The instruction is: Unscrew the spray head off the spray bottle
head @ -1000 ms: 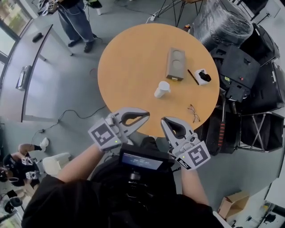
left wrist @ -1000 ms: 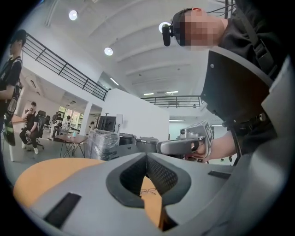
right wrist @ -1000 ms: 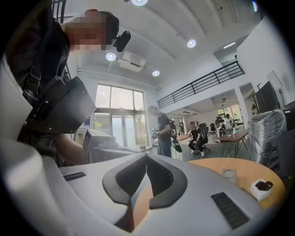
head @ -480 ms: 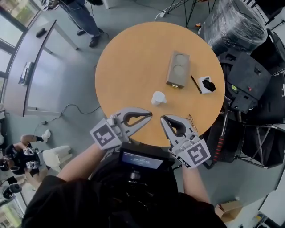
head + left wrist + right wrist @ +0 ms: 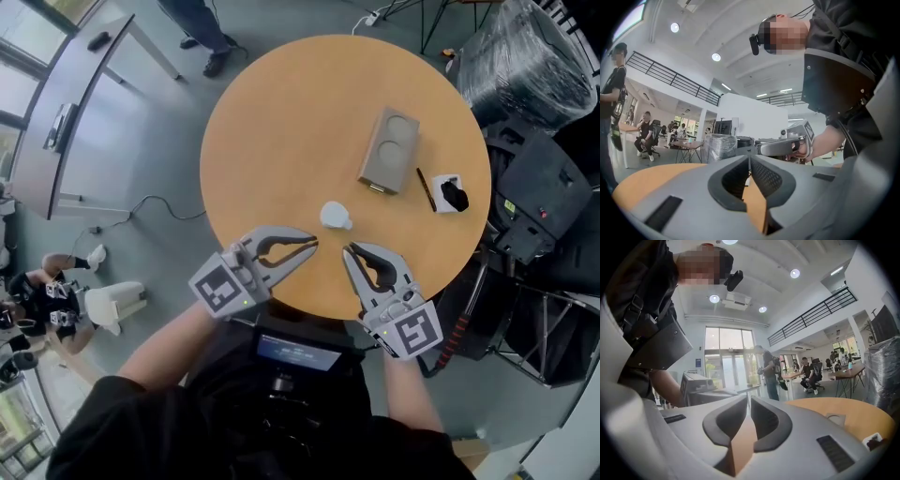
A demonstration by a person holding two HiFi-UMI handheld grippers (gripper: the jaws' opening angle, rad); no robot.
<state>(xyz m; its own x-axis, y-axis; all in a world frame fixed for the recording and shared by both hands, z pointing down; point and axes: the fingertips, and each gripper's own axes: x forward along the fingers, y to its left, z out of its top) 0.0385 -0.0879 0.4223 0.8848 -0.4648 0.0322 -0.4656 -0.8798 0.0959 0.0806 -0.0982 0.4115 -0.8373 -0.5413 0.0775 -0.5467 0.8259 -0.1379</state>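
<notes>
Left tongs [image 5: 313, 245] and right tongs [image 5: 348, 249], both empty and all but closed, have just cracked apart slightly. They have moved in over the table [image 5: 281, 122] edge. The white spray bottle [image 5: 336, 216] now stands just ahead between them, ungrasped, head seemingly still on.

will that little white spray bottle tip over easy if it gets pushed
Likely, if pushed high: the spray bottle seems to stand upright, small and narrow, alone on the smooth table. It looks like light plastic, so a low push may just slide it.
</notes>
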